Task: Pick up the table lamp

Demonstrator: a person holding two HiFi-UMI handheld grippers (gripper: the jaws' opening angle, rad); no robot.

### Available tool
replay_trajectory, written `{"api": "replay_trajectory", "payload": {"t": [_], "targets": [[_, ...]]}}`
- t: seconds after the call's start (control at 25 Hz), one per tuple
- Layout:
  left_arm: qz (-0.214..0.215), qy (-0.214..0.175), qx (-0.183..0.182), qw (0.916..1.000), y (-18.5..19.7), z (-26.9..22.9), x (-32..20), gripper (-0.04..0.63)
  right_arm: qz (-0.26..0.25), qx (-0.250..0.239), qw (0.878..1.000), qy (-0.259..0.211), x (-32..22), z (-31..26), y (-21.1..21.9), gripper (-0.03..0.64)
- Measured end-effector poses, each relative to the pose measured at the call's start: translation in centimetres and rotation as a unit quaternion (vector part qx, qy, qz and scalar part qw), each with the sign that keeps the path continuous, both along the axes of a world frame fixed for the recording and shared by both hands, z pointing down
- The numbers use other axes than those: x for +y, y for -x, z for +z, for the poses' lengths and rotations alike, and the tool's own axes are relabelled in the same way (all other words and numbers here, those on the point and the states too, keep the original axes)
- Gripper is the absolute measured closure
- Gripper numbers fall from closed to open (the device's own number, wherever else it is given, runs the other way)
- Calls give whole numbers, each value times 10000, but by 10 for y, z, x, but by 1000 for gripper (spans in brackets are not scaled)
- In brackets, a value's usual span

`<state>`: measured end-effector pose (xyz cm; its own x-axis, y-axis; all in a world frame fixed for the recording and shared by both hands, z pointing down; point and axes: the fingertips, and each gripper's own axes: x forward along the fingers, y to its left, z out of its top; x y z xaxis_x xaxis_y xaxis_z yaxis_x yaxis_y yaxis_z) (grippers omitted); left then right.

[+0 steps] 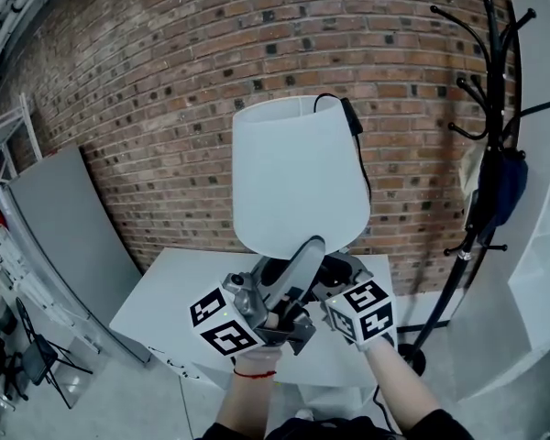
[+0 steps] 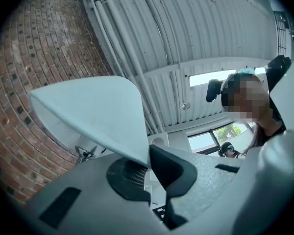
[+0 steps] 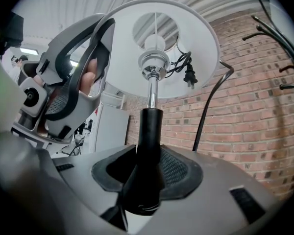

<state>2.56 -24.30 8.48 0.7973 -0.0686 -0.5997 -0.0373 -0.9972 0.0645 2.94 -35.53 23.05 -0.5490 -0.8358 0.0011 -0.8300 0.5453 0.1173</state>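
Note:
The table lamp has a white shade (image 1: 298, 177) and a black stem (image 3: 149, 146), and it is held up above the white table (image 1: 160, 296). My left gripper (image 1: 293, 282) is shut on the shade's lower rim; in its own view the shade (image 2: 98, 116) edge runs down between the pads (image 2: 174, 168). Beside it, my right gripper (image 1: 335, 282) is shut on the lamp's stem, which stands between its jaws in the right gripper view. The lamp's black cord and plug (image 3: 187, 71) hang inside the shade (image 3: 161, 43). The lamp's base is hidden.
A black coat rack (image 1: 495, 154) with a dark blue bag stands at the right against the brick wall (image 1: 165, 71). A grey panel (image 1: 69, 232) leans at the left. A white shelf unit (image 1: 541, 246) is at the far right.

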Motion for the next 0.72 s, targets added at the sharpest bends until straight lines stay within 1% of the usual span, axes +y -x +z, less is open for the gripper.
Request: {"api": "replay_trajectory", "payload": {"t": [0.56, 0.72], "targets": [[-55, -411, 125, 9991, -4, -32, 31, 584, -38, -37, 9991, -425, 20, -41, -5, 465], [-41, -475, 193, 9987, -3, -39, 40, 584, -33, -17, 9986, -519, 28, -50, -5, 465]]}}
